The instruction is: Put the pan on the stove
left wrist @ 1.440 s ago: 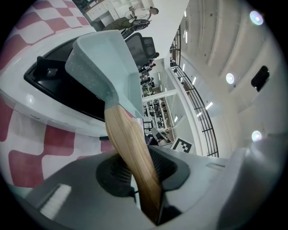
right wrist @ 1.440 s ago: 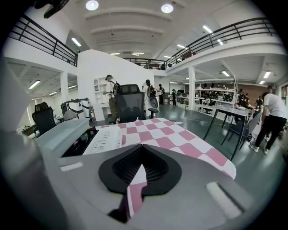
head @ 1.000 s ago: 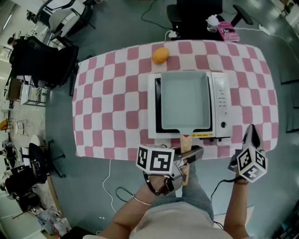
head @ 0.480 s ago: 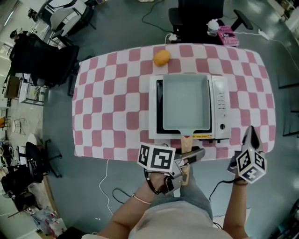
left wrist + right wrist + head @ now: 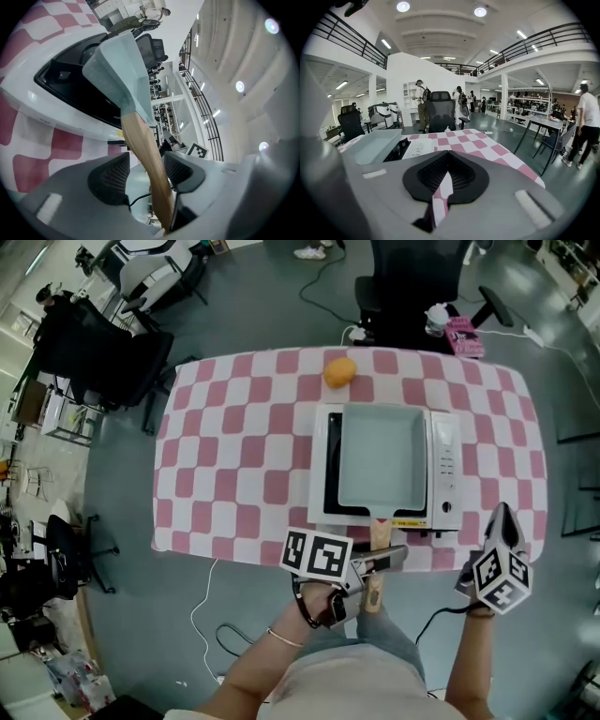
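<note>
A pale square pan [image 5: 382,470] sits flat on the white stove [image 5: 445,474], its wooden handle [image 5: 377,532] sticking out over the table's near edge. My left gripper [image 5: 384,561] is at that handle. In the left gripper view the handle [image 5: 143,150] runs between the jaws of the left gripper [image 5: 145,171], which are opening; a gap shows beside the left pad [image 5: 110,176]. The pan [image 5: 122,65] rests over the stove [image 5: 65,84]. My right gripper [image 5: 502,518] hovers at the table's near right corner, its jaws together on nothing [image 5: 446,171].
An orange [image 5: 339,372] lies on the pink-checked table [image 5: 234,474] behind the stove. A black office chair [image 5: 412,287] stands at the far side, and cables trail on the floor. People stand far off in the right gripper view.
The head view has shifted, so the table sits lower and further right in the picture. The pan stays on the stove and both grippers keep their places.
</note>
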{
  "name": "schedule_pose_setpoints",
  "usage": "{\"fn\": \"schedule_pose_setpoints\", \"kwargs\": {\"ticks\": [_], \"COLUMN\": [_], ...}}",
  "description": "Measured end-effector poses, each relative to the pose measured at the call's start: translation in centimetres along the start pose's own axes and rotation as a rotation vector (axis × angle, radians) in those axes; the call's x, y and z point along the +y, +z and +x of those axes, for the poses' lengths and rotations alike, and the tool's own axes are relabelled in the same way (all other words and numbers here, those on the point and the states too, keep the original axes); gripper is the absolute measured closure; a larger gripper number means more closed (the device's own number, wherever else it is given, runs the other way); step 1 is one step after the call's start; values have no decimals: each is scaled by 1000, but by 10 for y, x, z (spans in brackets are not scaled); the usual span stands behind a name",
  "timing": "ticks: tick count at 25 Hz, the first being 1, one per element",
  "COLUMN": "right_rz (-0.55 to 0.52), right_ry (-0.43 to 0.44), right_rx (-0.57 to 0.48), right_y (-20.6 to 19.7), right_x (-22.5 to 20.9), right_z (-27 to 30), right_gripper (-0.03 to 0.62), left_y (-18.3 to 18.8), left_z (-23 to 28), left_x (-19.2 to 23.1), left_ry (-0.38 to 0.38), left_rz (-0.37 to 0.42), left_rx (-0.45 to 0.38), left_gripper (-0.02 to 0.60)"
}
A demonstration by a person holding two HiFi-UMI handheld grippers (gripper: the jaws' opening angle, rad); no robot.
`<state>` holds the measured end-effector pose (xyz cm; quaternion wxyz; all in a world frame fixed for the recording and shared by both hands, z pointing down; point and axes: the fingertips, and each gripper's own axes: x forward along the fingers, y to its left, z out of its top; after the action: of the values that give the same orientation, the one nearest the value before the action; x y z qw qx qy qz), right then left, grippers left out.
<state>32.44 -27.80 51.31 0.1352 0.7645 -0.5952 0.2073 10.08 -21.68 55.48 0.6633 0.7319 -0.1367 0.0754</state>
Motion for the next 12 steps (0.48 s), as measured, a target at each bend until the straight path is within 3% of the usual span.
{"fn": "schedule_pose_setpoints", "kwargs": {"ticks": [8, 12], "right_rz": [-10, -18], "right_ry": [41, 67], "right_rx": [-48, -73], "right_y": [25, 40], "right_x": [18, 28], "right_z": [-3, -5], "right_gripper": [585, 585], "left_y": [14, 30], "left_z": [-51, -86], "left_x": [12, 15], "left_ry": [67, 123], "left_rz": [17, 49], "left_rx": [-102, -190], "left_gripper": [337, 342]}}
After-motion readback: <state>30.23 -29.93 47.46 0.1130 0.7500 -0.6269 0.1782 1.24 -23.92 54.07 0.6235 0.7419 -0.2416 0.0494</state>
